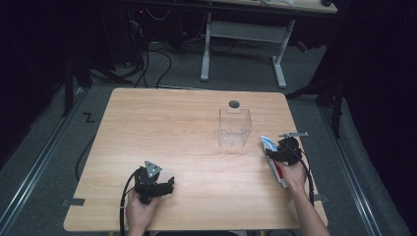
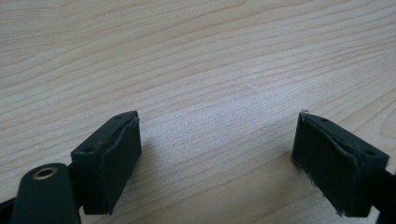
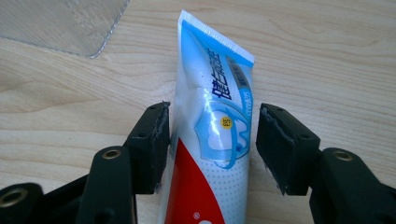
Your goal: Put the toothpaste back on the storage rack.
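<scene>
A toothpaste tube, white with blue and red print, lies flat on the wooden table near its right edge, crimped end pointing away from me. My right gripper straddles its middle. The left pad touches the tube's side, and a thin sliver of wood shows before the right pad. In the high view the tube pokes out ahead of the right gripper. My left gripper rests low at the front left, jaws wide apart over bare wood.
A clear plastic box stands upright right of centre, just left of the tube, and its corner shows in the right gripper view. A round cable hole sits behind it. A desk frame stands on the floor beyond.
</scene>
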A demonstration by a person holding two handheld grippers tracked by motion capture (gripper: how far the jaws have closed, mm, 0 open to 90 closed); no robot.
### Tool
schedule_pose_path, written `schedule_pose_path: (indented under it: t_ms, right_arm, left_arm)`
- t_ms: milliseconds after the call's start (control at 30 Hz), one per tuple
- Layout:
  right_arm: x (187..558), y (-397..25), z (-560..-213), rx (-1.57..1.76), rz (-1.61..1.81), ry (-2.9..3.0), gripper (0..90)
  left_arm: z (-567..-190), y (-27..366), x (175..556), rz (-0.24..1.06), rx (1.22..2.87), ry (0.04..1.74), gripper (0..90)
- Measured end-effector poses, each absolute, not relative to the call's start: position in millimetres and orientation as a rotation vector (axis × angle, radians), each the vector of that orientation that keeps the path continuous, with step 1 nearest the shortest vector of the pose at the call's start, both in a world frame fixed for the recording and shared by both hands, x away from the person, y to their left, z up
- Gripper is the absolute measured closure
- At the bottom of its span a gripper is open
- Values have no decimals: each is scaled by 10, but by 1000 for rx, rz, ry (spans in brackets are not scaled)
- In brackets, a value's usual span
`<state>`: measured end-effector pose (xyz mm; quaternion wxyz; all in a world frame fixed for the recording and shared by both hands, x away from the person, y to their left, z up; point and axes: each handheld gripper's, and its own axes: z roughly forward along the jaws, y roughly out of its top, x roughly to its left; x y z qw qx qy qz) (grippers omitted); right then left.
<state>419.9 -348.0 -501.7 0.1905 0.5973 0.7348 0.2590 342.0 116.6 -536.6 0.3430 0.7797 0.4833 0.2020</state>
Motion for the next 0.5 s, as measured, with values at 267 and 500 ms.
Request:
schedule_pose_path:
  t_ms: [267, 500]
  right_arm:
    - [4216, -3436, -5040, 1667, 686, 2094, 488]
    - [4229, -3443, -5050, 1676, 686, 2100, 497]
  left_arm:
    - [-5366, 1165, 3420, 525, 2026, 1256, 159]
    - [-5366, 1165, 3419, 525, 2026, 1256, 159]
